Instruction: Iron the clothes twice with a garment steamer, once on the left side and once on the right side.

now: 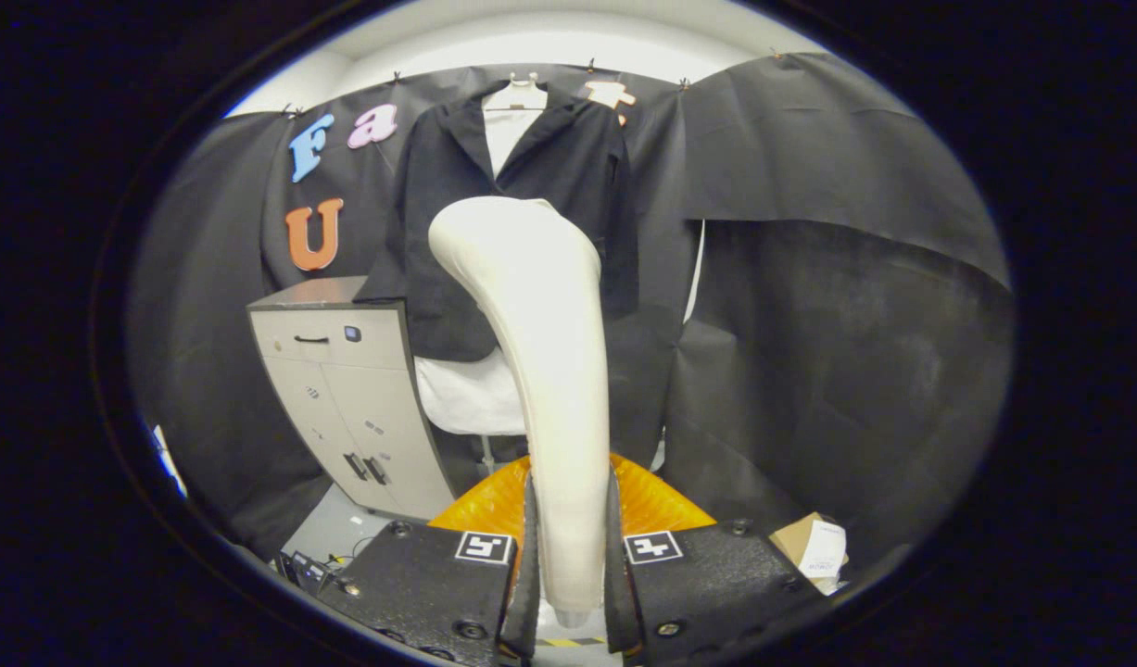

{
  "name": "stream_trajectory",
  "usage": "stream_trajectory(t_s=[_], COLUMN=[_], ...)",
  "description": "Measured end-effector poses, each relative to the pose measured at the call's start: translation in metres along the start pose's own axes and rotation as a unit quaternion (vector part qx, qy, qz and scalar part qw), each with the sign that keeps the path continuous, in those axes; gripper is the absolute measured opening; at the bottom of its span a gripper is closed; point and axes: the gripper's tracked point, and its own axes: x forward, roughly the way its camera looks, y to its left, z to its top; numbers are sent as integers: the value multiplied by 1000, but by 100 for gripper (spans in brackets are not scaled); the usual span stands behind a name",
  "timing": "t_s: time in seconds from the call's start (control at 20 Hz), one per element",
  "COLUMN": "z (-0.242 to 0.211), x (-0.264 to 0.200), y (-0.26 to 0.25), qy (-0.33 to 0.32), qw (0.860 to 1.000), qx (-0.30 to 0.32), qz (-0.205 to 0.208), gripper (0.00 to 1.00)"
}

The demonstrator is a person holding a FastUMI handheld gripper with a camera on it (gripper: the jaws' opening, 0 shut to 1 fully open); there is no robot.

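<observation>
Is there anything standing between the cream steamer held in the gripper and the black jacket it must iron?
Nothing visible does. The gripper is shut on the cream plastic garment steamer, whose head points at the black jacket hanging on the wall beyond. The grey metal cabinet stands off to the side.

Cabinet (346, 389) crowds the jacket's (568, 176) left; its right side hangs open.

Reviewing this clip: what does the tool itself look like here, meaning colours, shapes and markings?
The tool has two blocky black bodies with a rough, speckled finish and round screw heads at their corners. Each carries a small white square tag printed with a black pattern. Its fingers are thin, dark, upright blades. No cable or sleeve can be made out on it.
</observation>
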Motion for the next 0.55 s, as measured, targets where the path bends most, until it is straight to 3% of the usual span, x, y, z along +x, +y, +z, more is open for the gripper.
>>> stream_trajectory(t_s=[0.55], z=[-9], x=[-87], y=[-31], qy=[-30], qw=[995], qx=[15], qz=[96], gripper=[31])
